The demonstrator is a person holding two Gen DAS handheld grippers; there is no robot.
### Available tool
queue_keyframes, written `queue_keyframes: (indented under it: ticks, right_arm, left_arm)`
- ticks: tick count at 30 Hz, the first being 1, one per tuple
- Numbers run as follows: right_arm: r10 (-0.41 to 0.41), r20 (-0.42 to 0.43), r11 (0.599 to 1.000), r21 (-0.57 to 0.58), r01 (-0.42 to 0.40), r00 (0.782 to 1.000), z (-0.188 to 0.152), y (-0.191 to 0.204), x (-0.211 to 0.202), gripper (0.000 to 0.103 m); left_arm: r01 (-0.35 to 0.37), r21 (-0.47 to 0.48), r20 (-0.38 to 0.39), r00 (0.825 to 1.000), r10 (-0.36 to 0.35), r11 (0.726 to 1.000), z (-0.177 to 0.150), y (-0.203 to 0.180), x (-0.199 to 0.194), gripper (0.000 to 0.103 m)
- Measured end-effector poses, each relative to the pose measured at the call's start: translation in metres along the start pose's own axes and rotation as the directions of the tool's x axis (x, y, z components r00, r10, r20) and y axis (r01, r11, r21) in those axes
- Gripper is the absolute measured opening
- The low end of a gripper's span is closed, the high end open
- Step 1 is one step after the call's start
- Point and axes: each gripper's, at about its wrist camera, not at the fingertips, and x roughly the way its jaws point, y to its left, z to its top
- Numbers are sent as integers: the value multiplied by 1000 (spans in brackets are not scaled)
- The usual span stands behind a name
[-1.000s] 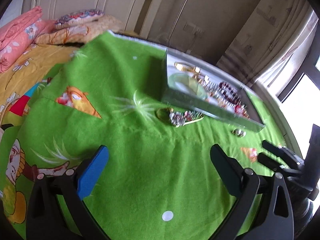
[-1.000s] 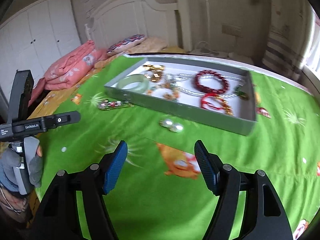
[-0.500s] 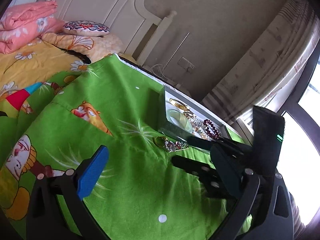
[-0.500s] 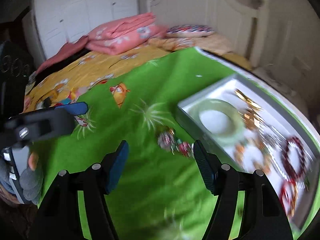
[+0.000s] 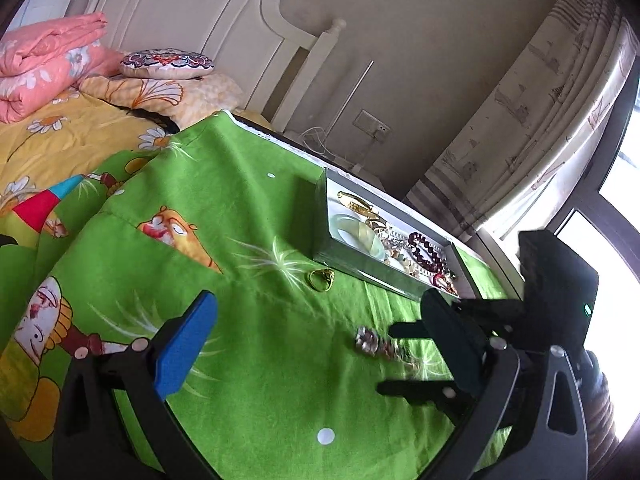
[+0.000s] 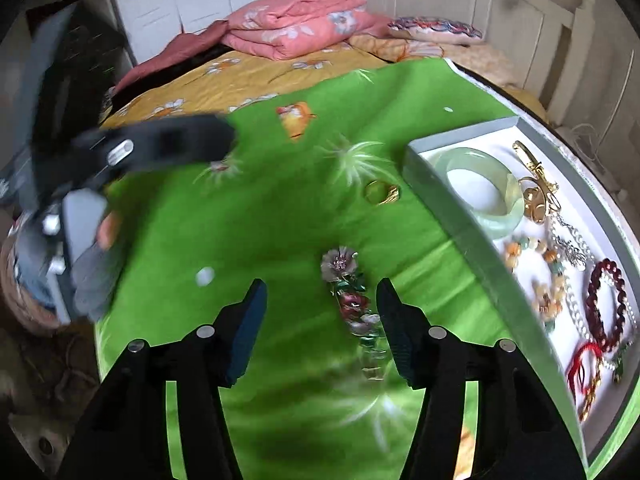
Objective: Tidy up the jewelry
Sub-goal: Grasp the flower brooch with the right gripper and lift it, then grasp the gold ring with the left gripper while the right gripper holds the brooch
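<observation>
Two loose pieces lie outside the grey tray point(image 6: 460, 220), and the flowered beaded bracelet point(image 6: 352, 304), long axis toward twelve o'clock, sits between the right gripper's point(image 6: 320, 328) spread jaws.

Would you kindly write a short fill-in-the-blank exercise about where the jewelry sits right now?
The gold ring lies on the ____ cloth, outside the tray.
The pale green bangle lies ____ the tray.
The flower hairpin lies between the open fingers of the ____ gripper.

Missing words: green; inside; right
</observation>
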Motion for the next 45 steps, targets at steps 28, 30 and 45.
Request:
queue_keyframes:
  ticks: [28, 30, 45]
  right_arm:
    - [-318, 221, 882, 425, 202, 922, -111, -16, -81, 16]
    - [-338, 221, 858, 471, 204, 915, -119, -24, -86, 16]
    - [-362, 215, 804, 565, 187, 907, -143, -37, -101, 17]
  left_arm:
    - [-74, 82, -118, 989, 83, 994, -5, -13, 24, 101]
    - [-81, 93, -140, 986, 94, 992, -5, -15, 28, 101]
    - [-131, 456, -259, 927, 272, 880, 5, -64, 104, 85]
